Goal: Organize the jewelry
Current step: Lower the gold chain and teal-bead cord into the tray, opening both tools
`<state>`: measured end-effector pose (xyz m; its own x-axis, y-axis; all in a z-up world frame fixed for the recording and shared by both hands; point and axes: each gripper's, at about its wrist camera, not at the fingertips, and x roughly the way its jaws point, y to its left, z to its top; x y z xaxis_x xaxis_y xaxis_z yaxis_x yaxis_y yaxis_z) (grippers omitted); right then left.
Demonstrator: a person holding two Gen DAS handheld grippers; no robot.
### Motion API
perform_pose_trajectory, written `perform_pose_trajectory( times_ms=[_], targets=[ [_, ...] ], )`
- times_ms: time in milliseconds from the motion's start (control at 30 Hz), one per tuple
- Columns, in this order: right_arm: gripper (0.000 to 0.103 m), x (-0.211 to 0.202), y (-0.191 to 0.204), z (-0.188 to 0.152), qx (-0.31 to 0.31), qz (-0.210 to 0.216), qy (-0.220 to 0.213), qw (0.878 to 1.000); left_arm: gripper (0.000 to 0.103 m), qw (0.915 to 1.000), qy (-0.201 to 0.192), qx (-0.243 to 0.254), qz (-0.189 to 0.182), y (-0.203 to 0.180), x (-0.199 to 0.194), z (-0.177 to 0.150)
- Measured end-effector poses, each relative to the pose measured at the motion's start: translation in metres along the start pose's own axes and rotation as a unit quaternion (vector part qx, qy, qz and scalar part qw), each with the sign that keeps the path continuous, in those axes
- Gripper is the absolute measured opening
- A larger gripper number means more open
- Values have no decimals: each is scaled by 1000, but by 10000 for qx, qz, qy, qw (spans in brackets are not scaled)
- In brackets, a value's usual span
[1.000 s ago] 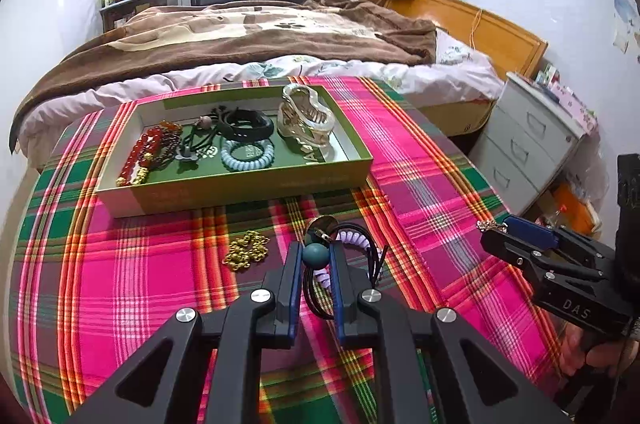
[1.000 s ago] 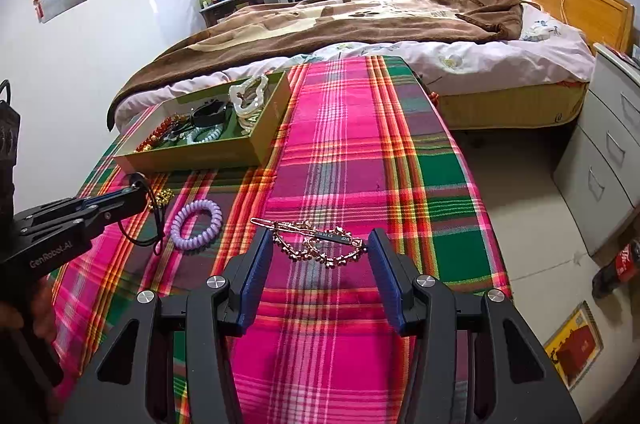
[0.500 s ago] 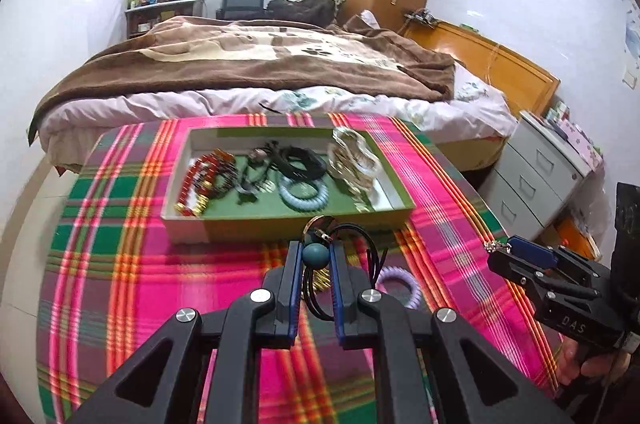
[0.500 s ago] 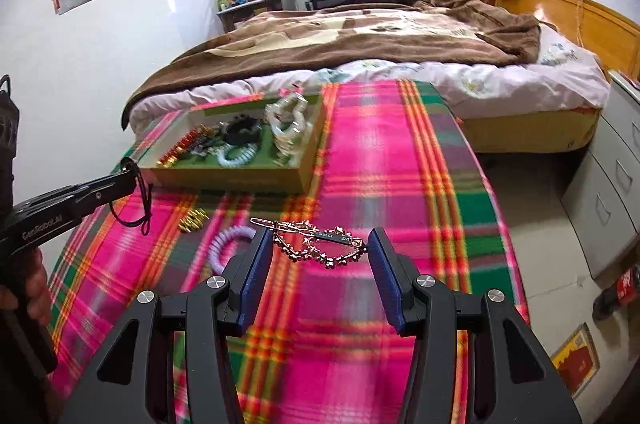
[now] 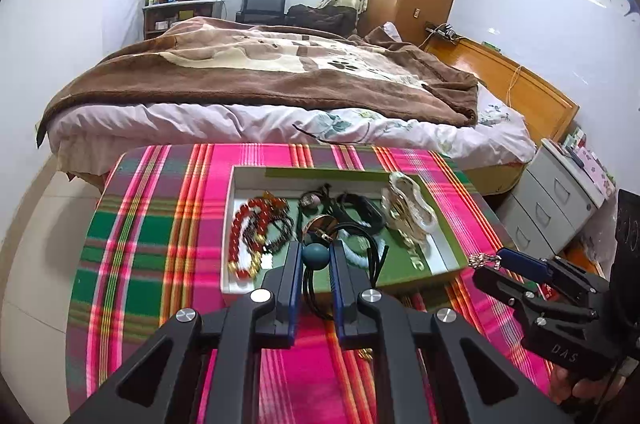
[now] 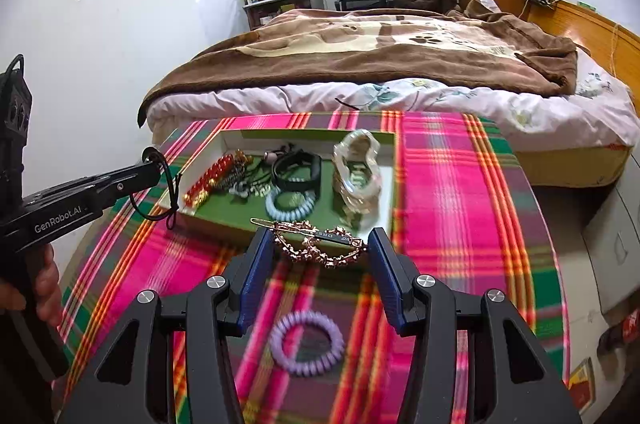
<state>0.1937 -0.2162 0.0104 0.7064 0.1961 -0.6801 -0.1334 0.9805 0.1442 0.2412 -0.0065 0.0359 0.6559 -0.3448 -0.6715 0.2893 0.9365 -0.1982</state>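
Above plaid table point(image 6: 460, 184), both hand-held grippers hover, clamping jewelry.

In the right wrist view, the left gripper point(image 6: 154, 164) has "GenRobot.AI" in white along its black body. In the left wrist view, the right gripper point(image 5: 486, 261) shows "DAS" on its body.

Woven plaid tablecloth point(image 6: 460, 184), matt; green tray point(image 5: 444, 244) of matt card with white inner walls; hair clip point(image 6: 320, 244) in shiny gold-toned metal; purple coil tie point(image 6: 306, 342) of glossy plastic.
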Motion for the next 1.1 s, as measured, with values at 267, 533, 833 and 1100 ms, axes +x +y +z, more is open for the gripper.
perform_pose_trajectory(
  times_ms=[267, 533, 833, 1100],
  targets=[
    [50, 39, 13, 13, -14, -35, 209, 9998, 13, 9998, 149, -113, 16, 21, 33, 12],
    [50, 74, 22, 20, -112, -108, 494, 9987, 13, 9993, 339, -179, 3, 31, 66, 16],
    [50, 97, 25, 20, -152, -153, 724, 9971, 13, 9983, 554, -190, -3, 35, 90, 11],
    [50, 106, 23, 20, -117, -269, 873, 9957, 13, 9975, 666, -252, 41, 37, 102, 8]
  ],
)
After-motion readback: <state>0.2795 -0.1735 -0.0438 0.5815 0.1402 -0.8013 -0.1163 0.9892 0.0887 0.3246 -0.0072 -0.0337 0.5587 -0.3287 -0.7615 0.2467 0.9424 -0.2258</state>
